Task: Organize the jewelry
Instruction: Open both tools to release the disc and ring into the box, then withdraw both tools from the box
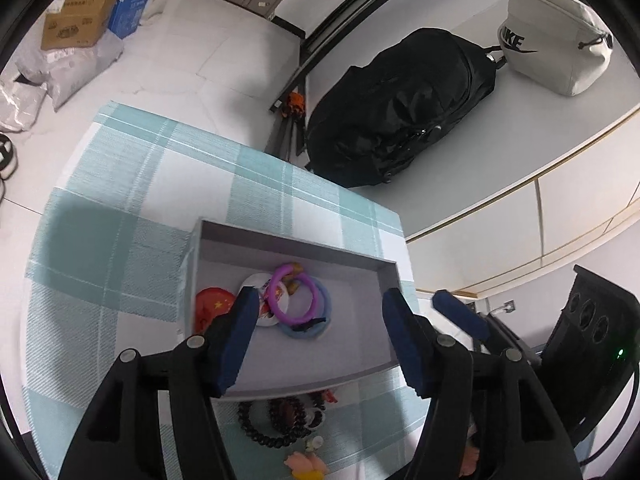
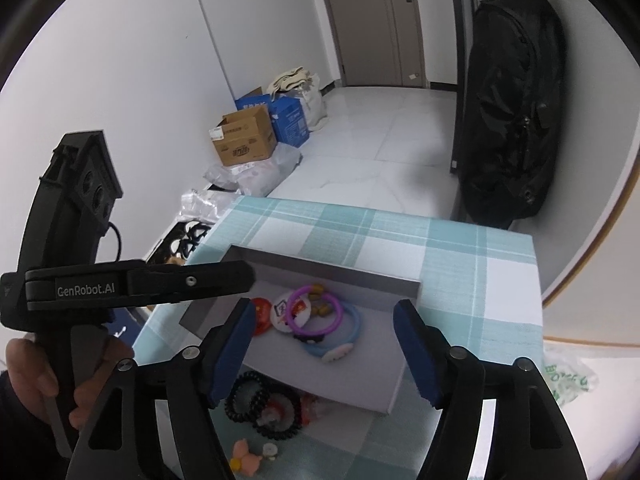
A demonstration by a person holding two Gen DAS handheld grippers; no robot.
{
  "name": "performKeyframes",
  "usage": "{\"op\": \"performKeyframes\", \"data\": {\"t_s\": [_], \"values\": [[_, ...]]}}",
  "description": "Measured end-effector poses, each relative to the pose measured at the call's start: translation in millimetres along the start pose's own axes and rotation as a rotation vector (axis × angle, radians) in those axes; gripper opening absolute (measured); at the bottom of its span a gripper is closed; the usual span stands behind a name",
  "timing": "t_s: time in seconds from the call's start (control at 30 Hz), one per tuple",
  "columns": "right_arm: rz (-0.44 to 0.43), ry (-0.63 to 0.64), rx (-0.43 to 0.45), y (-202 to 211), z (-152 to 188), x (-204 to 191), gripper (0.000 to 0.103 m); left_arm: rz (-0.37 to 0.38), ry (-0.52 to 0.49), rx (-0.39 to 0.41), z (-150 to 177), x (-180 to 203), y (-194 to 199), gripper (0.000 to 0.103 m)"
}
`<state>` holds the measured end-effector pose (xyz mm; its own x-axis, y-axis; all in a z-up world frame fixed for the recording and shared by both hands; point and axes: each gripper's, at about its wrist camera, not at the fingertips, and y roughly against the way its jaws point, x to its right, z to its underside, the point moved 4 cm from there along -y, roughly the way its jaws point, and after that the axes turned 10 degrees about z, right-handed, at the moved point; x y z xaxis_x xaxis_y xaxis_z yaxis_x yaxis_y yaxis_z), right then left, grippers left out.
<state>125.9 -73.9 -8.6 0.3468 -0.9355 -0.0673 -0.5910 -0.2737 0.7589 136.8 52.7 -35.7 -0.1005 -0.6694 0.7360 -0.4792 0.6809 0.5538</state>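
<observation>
A shallow grey tray (image 1: pixel 288 242) (image 2: pixel 332 266) sits on a teal checked tablecloth. Inside it lie a purple bangle (image 1: pixel 273 298) (image 2: pixel 339 314), a blue ring (image 1: pixel 304 332) (image 2: pixel 354 326), a white round badge (image 1: pixel 256 280) (image 2: pixel 282 312) and a red badge (image 1: pixel 212 300) (image 2: pixel 262 312). Black bead bracelets (image 1: pixel 256 432) (image 2: pixel 240 396) and a pink trinket (image 1: pixel 304 462) (image 2: pixel 246 460) rest on the cloth in front of the tray. My left gripper (image 1: pixel 320 300) hovers open over the tray with nothing between its pads. My right gripper (image 2: pixel 325 308) is open beside it, also holding nothing.
A black backpack (image 1: pixel 400 112) (image 2: pixel 512 100) hangs beyond the table's far edge, near a white bag (image 1: pixel 556 40). Cardboard and blue boxes (image 1: pixel 76 20) (image 2: pixel 244 136) stand on the white floor. A person's hand (image 2: pixel 32 380) grips the left tool.
</observation>
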Motion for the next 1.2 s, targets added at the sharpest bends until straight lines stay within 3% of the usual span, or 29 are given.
{"op": "performKeyframes", "data": {"t_s": [0.4, 0.53, 0.93, 1.03, 1.2], "values": [[-0.033, -0.071, 0.048, 25, 20, 15, 0.082, -0.254, -0.136, 0.057, 32, 4, 23, 0.059], [-0.037, -0.076, 0.055, 32, 30, 14, 0.084, -0.302, -0.177, 0.069, 45, 7, 26, 0.059], [-0.037, -0.061, 0.073, 49, 58, 6, 0.093, -0.338, -0.211, 0.038, 81, 8, 29, 0.061], [-0.039, -0.063, 0.064, 50, 62, 5, 0.095, -0.352, -0.226, 0.035, 88, 10, 28, 0.070], [-0.015, -0.042, 0.060, 51, 71, 3, 0.098, -0.377, -0.273, 0.041, 99, 16, 30, 0.072]]}}
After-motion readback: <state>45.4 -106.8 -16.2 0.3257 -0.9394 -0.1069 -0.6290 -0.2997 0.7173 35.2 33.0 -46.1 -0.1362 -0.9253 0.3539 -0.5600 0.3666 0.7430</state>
